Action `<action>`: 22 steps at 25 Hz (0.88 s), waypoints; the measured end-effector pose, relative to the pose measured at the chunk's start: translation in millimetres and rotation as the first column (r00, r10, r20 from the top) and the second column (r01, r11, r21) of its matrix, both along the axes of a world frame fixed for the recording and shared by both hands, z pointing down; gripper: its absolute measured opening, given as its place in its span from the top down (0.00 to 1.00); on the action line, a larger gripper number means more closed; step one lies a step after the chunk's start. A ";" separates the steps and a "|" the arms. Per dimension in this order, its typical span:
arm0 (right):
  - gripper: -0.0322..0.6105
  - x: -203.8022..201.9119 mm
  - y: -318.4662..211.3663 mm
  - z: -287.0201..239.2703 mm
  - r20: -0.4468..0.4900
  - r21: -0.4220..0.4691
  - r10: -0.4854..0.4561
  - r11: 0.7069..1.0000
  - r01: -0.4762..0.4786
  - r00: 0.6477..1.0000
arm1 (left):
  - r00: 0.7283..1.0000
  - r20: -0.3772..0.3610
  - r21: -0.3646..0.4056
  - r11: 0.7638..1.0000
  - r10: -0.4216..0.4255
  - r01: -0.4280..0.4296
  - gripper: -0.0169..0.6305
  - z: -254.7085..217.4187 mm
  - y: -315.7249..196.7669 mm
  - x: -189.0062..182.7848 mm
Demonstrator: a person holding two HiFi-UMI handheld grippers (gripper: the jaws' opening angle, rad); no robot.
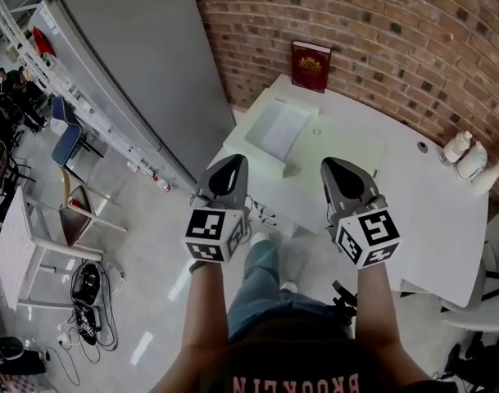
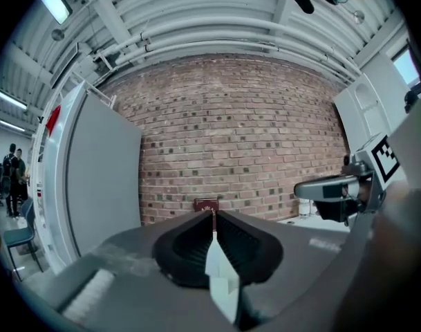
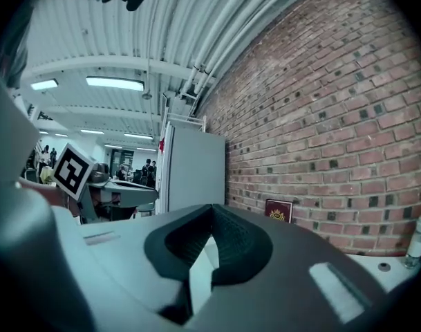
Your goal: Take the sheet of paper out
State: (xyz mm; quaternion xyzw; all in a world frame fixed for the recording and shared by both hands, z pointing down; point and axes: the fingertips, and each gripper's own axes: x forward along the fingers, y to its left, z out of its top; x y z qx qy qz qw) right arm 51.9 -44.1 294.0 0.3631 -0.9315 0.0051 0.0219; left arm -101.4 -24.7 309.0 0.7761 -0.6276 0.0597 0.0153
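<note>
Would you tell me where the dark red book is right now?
The dark red book stands upright at the far edge of the white table, against the brick wall, top centre of the head view, beyond the sheet of paper.

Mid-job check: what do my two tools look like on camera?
The left tool and right tool are matching grey, tapered shells lined with black ribbed pads, each carrying a white cube printed with black square markers. No cables show on them. The person wears a dark top with reddish lettering and blue jeans.
</note>
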 end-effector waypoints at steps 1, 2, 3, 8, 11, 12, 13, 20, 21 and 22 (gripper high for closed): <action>0.96 -1.5 -6.3 1.4 0.000 -0.003 0.009 1.000 -0.009 1.000 | 1.000 0.000 -0.006 1.000 0.007 -0.007 0.97 1.1 -6.8 -1.8; 0.96 -3.0 -13.0 2.9 -0.003 -0.005 0.019 1.000 -0.019 1.000 | 1.000 0.000 -0.008 1.000 0.010 -0.010 0.97 1.8 -14.1 -4.3; 0.96 -4.9 -19.7 4.5 -0.007 -0.009 0.027 1.000 -0.027 1.000 | 1.000 -0.003 -0.005 1.000 0.007 -0.007 0.97 2.4 -21.5 -7.6; 0.96 -17.5 -52.0 16.0 -0.041 -0.037 0.049 0.998 -0.051 0.998 | 0.996 -0.086 0.016 1.000 -0.006 0.008 0.97 6.1 -57.9 -32.1; 0.96 -25.6 -76.1 25.4 -0.067 -0.055 0.080 0.995 -0.083 0.995 | 0.994 -0.112 0.021 1.000 0.005 -0.003 0.97 10.1 -83.4 -49.5; 0.96 -29.4 -84.4 29.0 -0.072 -0.064 0.086 0.994 -0.091 0.994 | 0.994 -0.112 0.018 1.000 0.009 -0.007 0.97 12.7 -92.6 -55.7; 0.96 -33.7 -92.6 32.4 -0.075 -0.073 0.091 0.993 -0.096 0.993 | 0.994 -0.112 0.014 1.000 0.013 -0.012 0.97 15.4 -102.1 -62.1; 0.96 -58.7 -155.0 50.7 -0.020 -0.172 0.147 0.974 -0.149 0.989 | 0.993 -0.105 -0.057 0.997 0.044 -0.050 0.97 41.5 -173.4 -99.1; 0.96 -60.9 -164.4 56.3 -0.023 -0.191 0.164 0.967 -0.165 0.986 | 0.994 -0.100 -0.069 0.996 0.053 -0.060 0.97 46.5 -183.2 -102.9; 0.96 -62.8 -173.3 62.9 -0.030 -0.210 0.183 0.960 -0.186 0.983 | 0.993 -0.097 -0.081 0.994 0.062 -0.070 0.97 51.5 -192.6 -106.6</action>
